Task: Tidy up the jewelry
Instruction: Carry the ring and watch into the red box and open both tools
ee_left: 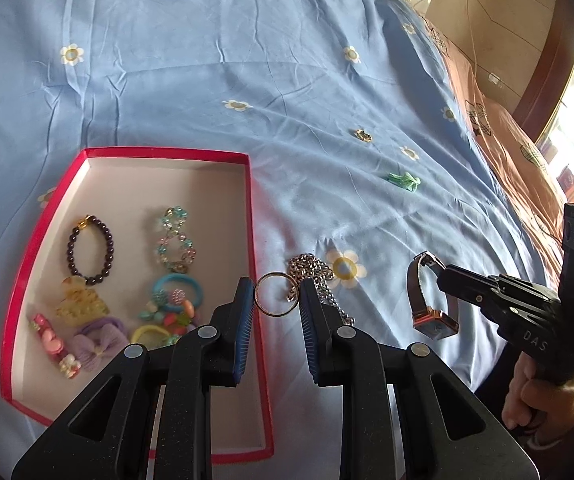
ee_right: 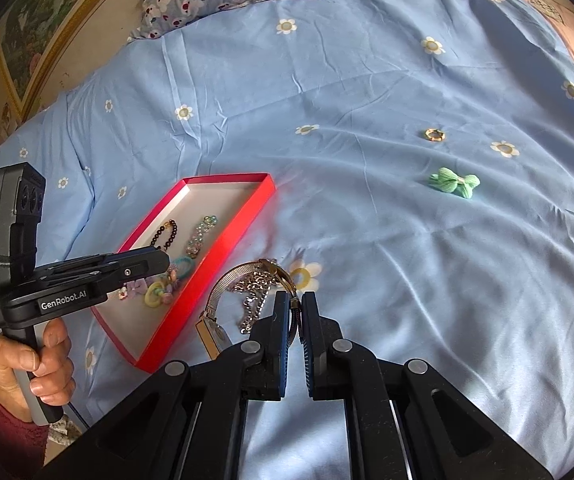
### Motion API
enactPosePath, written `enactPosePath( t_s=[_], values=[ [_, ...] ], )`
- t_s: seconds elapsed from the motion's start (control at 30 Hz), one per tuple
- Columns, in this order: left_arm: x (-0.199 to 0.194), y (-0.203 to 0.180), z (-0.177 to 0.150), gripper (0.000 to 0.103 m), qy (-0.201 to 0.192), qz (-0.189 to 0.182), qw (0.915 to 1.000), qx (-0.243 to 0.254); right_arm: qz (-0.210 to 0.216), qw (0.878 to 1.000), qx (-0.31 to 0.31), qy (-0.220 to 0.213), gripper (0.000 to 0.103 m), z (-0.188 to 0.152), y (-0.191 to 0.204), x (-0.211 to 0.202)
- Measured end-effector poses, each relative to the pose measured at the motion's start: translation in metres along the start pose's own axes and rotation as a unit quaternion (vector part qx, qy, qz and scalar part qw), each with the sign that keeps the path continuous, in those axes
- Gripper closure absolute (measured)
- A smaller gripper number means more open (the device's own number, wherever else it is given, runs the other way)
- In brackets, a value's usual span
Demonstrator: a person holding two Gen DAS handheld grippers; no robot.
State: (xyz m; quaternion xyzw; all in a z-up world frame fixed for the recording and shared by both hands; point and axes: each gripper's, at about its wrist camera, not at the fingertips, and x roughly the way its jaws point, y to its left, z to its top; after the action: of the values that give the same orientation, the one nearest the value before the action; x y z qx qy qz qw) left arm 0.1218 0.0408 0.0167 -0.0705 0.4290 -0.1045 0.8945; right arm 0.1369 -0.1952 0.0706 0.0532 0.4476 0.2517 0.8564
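While our left gripper [ee_left: 277, 300] pinches the ring [ee_left: 275, 294] just beside the red box [ee_left: 167, 153], our right gripper [ee_right: 295, 316] clamps the watch [ee_right: 247, 296] strap above the sheet [ee_right: 367, 80]; next, we judge, both go into the box.

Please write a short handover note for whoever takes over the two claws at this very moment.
Left claw: closed on the thin ring, held near the red box's right wall.
Right claw: shut on the watch strap, watch lifted off the blue bedsheet.
Done: dark bead bracelet, crystal bracelet, hair ties and clips lie in the box.
Left: box the ring and the watch, then the silver chain, green bow and small gold ring on the sheet.
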Motion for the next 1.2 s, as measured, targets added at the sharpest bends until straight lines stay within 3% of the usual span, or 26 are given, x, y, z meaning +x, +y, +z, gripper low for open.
enactPosePath(
  t_s=[0.73, 1.2],
  values=[
    [-0.046, 0.05, -0.024, 0.082, -0.032, 0.035, 0.9977, -0.047, 0.042, 0.998, -0.046, 0.01, 0.097, 0.013, 0.059, 0.02],
    [-0.07, 0.098, -0.045, 0.082, -0.043, 0.071, 0.9918, -0.097, 0.071, 0.994, -0.079, 0.025, 0.097, 0.017, 0.099, 0.04]
  ],
)
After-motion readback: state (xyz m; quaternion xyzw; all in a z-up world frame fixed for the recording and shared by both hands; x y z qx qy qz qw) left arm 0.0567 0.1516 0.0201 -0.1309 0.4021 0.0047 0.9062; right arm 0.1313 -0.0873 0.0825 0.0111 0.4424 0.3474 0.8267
